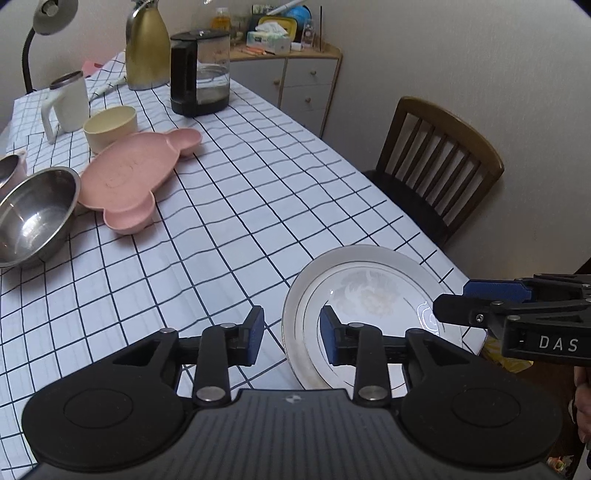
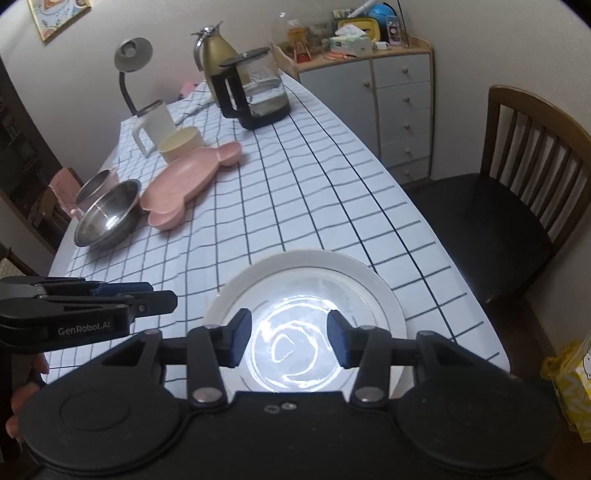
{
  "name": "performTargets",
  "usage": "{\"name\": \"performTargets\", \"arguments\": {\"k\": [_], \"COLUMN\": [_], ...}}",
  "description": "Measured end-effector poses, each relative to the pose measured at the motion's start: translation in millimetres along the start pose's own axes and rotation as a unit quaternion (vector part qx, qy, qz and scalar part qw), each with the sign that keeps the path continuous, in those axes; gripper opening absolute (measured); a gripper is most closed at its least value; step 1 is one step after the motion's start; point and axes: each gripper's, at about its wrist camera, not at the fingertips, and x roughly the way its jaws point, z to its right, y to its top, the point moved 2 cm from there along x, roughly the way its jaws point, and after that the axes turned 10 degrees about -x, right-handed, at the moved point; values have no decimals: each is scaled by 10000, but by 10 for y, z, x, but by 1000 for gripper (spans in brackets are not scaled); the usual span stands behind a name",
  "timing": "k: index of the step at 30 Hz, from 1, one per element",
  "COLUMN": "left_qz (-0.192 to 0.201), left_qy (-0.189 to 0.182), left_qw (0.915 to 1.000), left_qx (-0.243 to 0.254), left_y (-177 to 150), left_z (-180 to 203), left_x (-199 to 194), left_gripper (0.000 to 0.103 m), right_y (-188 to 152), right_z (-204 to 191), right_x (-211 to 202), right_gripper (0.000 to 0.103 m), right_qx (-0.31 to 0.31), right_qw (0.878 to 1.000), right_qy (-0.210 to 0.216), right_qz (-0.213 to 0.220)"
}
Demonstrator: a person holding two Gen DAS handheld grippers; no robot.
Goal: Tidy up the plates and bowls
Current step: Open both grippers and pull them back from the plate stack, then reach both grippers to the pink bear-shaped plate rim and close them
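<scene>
A white plate (image 1: 373, 295) with a faint flower print lies at the near right corner of the checked tablecloth; it also shows in the right wrist view (image 2: 314, 273). My left gripper (image 1: 291, 332) is open, its fingers either side of the plate's left rim. My right gripper (image 2: 290, 338) is open over the plate's near part and shows from the side in the left wrist view (image 1: 454, 304). A pink bear-shaped plate (image 1: 129, 173), a steel bowl (image 1: 33, 214) and a cream bowl (image 1: 109, 123) sit at the far left.
A white mug (image 1: 68, 101), a gold jug (image 1: 146, 48), a glass kettle (image 1: 201, 70) and a desk lamp (image 1: 48, 22) stand at the table's far end. A second steel bowl (image 2: 94, 184) sits in a pink holder. A wooden chair (image 1: 436, 166) and a cabinet (image 1: 299, 81) stand to the right.
</scene>
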Motion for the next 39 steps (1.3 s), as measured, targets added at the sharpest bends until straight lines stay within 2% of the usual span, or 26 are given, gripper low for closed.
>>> {"name": "performTargets", "arguments": {"k": [1,3,5,9,15,18,22,29,39], "left_qz": [53,212,402,620,1034,1269,1401,1440,996], "left_qy": [14,18,37,163,345,541,823,1324,1832], "left_qw": [10000,9998,9991,9978,9930,9886,9827,9717,9600], "left_qx": [-11,-51,-98,-173,-458,-602,-885,-1323,-1867], "left_y": [6,19,43,117,303,428,617,913,1077], "left_z": [-14,-52,-95,-200,-423,-522,-668,-949,-1347], "left_x": [-46,-147,-250,-390,-526,-542,-483,-195,468], "left_gripper": [36,54,60,62,77,78,79,79,79], "right_y": [19,61,114,253,531,712,970,1463,2062], "right_z": [-33,-108,-186,-334,-536,-611,-684,-685,-557], "right_x": [-20,-67,-112,-143,-56,-11,102,522,1510], "right_gripper": [49,57,63,75,86,102,103,103,103], "right_qx": [-29,-117,-225,-441,-776,-939,-1199,-1324,-1320], "right_qw": [10000,9999,9995,9984,9956,9928,9879,9858,9892], "right_qy": [5,24,25,63,143,153,125,223,166], "right_qz": [27,105,198,347,499,728,980,1009,613]}}
